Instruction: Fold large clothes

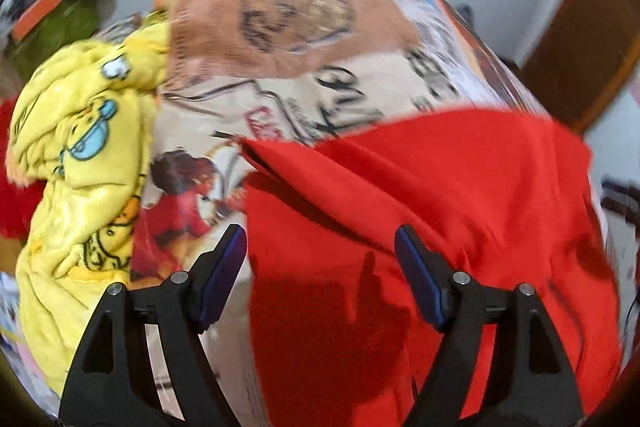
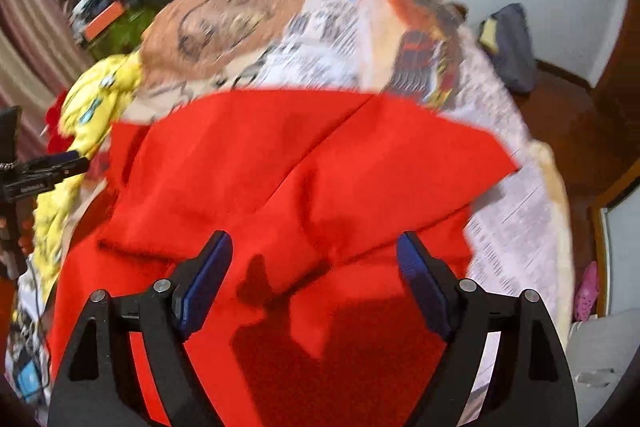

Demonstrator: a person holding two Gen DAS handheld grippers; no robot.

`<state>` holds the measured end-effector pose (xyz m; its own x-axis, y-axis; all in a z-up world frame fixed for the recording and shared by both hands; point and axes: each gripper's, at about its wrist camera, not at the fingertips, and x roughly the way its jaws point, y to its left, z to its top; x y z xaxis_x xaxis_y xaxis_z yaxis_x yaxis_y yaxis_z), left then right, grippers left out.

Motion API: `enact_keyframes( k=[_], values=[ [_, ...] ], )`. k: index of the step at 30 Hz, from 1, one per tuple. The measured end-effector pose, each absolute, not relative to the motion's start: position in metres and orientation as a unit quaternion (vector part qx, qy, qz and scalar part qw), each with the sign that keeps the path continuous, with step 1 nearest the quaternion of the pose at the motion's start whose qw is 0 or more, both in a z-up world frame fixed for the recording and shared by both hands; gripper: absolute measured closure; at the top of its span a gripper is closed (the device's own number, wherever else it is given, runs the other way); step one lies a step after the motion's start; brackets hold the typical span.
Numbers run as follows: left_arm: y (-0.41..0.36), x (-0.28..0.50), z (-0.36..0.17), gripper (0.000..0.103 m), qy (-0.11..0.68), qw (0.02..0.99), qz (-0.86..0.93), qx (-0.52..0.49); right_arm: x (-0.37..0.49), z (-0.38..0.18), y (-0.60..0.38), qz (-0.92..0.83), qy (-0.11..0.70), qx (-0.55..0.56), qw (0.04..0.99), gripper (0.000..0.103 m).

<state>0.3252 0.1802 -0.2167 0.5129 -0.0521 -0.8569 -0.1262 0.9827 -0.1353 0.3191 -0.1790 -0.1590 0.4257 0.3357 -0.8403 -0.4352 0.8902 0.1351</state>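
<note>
1. Large red fabric garment (image 2: 304,163) lies spread on the printed bedspread (image 2: 320,27), toward the near edge of the bed.
2. Crumpled yellow cartoon-print cloth (image 1: 80,155) lies on the bedspread, left of the red garment.
3. Left gripper (image 1: 320,239) hangs over the garment's left edge, jaws apart, nothing between them.
4. Right gripper (image 2: 314,243) hangs over the garment's middle, jaws apart.
5. Dark blue bag (image 2: 512,47) sits beyond the bed's far right corner, against the wall.

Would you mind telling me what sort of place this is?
Probably a bedroom: a bed with a printed bedspread, a red garment spread on it, and a striped curtain beside the wall.
</note>
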Motion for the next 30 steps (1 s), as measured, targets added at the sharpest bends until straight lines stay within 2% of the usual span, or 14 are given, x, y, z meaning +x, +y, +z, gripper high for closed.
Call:
enact_keyframes(
  k=[5, 10, 12, 13, 15, 22, 24, 26, 28, 30],
  values=[
    [0.209, 0.364, -0.237, 0.027, 0.505, 0.845, 0.021, -0.176, 0.346, -0.172, -0.171, 0.199, 0.489, -0.049, 0.848, 0.020],
    [0.221, 0.400, -0.267, 0.030, 0.523, 0.825, 0.051, -0.207, 0.363, -0.196, -0.161, 0.191, 0.513, -0.062, 0.834, 0.020],
    [0.224, 0.407, -0.274, 0.053, 0.525, 0.822, 0.060, -0.211, 0.364, -0.206, -0.155, 0.185, 0.519, -0.083, 0.831, 0.019],
    [0.225, 0.408, -0.276, 0.060, 0.526, 0.822, 0.064, -0.210, 0.363, -0.209, -0.152, 0.186, 0.516, -0.094, 0.831, 0.017],
    [0.228, 0.410, -0.279, 0.098, 0.522, 0.825, 0.077, -0.202, 0.358, -0.211, -0.151, 0.189, 0.508, -0.108, 0.833, 0.015],
    [0.250, 0.380, -0.271, 0.099, 0.490, 0.848, 0.107, -0.170, 0.355, -0.213, -0.155, 0.200, 0.502, -0.104, 0.835, 0.011],
    [0.252, 0.375, -0.283, 0.095, 0.510, 0.838, 0.115, -0.158, 0.356, -0.215, -0.151, 0.199, 0.500, -0.110, 0.836, 0.010],
    [0.252, 0.372, -0.295, 0.086, 0.531, 0.826, 0.148, -0.117, 0.356, -0.216, -0.150, 0.197, 0.500, -0.112, 0.836, 0.010],
    [0.254, 0.370, -0.304, 0.086, 0.551, 0.809, 0.194, -0.070, 0.355, -0.215, -0.150, 0.195, 0.501, -0.113, 0.836, 0.010],
    [0.257, 0.364, -0.305, 0.086, 0.556, 0.806, 0.192, -0.066, 0.354, -0.213, -0.151, 0.191, 0.503, -0.117, 0.835, 0.010]
  ],
)
